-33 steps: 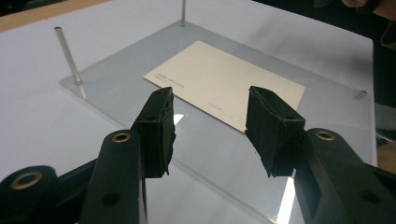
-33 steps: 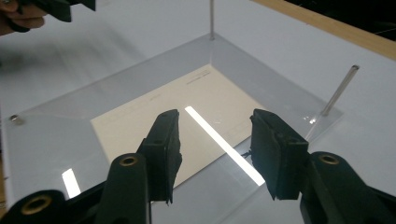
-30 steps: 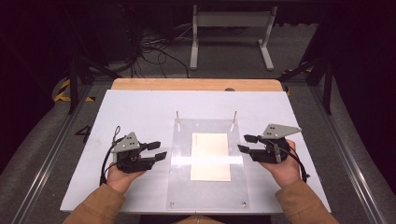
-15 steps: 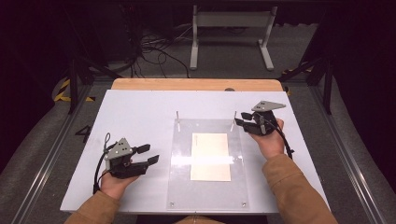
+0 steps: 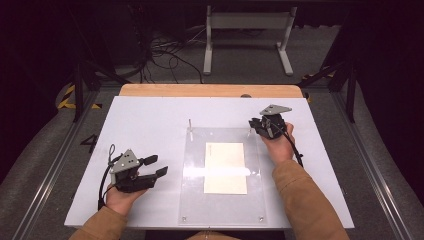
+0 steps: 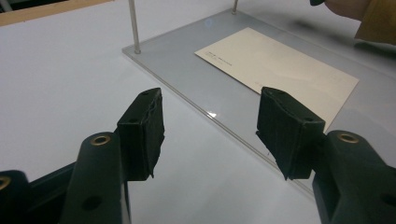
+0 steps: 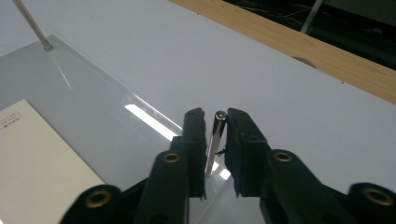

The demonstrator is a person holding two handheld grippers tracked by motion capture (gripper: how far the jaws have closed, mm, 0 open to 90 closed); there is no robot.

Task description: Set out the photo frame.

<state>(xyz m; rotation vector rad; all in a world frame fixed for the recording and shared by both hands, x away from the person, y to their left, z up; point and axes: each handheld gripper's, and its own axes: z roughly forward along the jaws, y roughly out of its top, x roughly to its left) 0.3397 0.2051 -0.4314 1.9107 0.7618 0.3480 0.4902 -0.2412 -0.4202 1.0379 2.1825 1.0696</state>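
White table (image 5: 150, 120) sitting over dark floor, clear plate (image 5: 195, 200) lying centred, right gripper (image 7: 215, 140) closing on upright pin (image 7: 215, 140) at its far right corner, left gripper (image 6: 210, 130) hovering wide open and empty beside the plate's left edge.

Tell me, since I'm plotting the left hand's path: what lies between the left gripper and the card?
In the left gripper view, bare white table, then the clear plate's edge, separate the left gripper from the card; nothing else.

Left of the clear plate (image 5: 195, 200) you have open white table (image 5: 145, 120) to pass. Two upright pins block the plate's far corners: the left pin (image 5: 189, 123) stands free, the right pin (image 7: 214, 140) sits between your right gripper (image 7: 215, 135) jaws.
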